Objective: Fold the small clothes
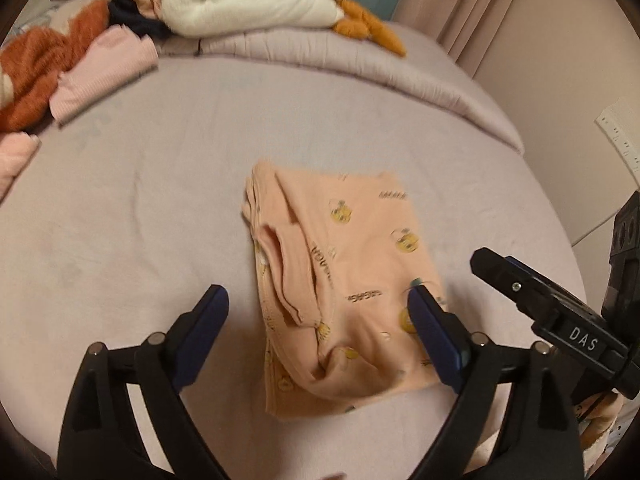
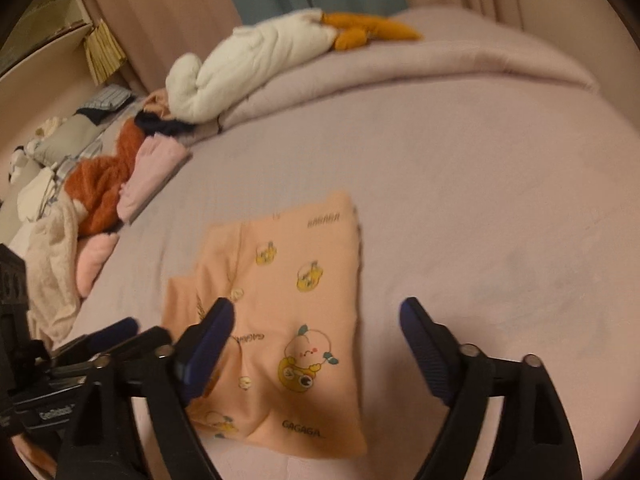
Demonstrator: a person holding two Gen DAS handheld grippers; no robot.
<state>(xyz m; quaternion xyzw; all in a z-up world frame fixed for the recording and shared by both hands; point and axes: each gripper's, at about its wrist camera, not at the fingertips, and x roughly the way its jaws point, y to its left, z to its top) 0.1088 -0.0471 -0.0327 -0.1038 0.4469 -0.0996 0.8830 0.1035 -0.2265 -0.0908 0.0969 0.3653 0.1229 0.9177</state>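
A small peach garment (image 1: 344, 280) printed with yellow cartoon figures lies folded into a rough rectangle on the pale bed sheet (image 1: 140, 208). In the right wrist view the same peach garment (image 2: 288, 312) lies flat, its left part rumpled. My left gripper (image 1: 318, 300) hangs just above it, jaws wide open, nothing between the blue pads. My right gripper (image 2: 316, 312) is open too, its left pad over the cloth, its right pad over bare sheet. The right gripper's black body (image 1: 560, 312) shows at the right of the left wrist view.
A heap of clothes lies at the left: a rust fuzzy piece (image 1: 36, 68), a pink ribbed one (image 1: 104, 72), a cream towel (image 2: 52, 256). A white plush toy with orange feet (image 1: 256, 0) rests on the folded duvet (image 1: 360, 60) at the back. Curtains hang behind.
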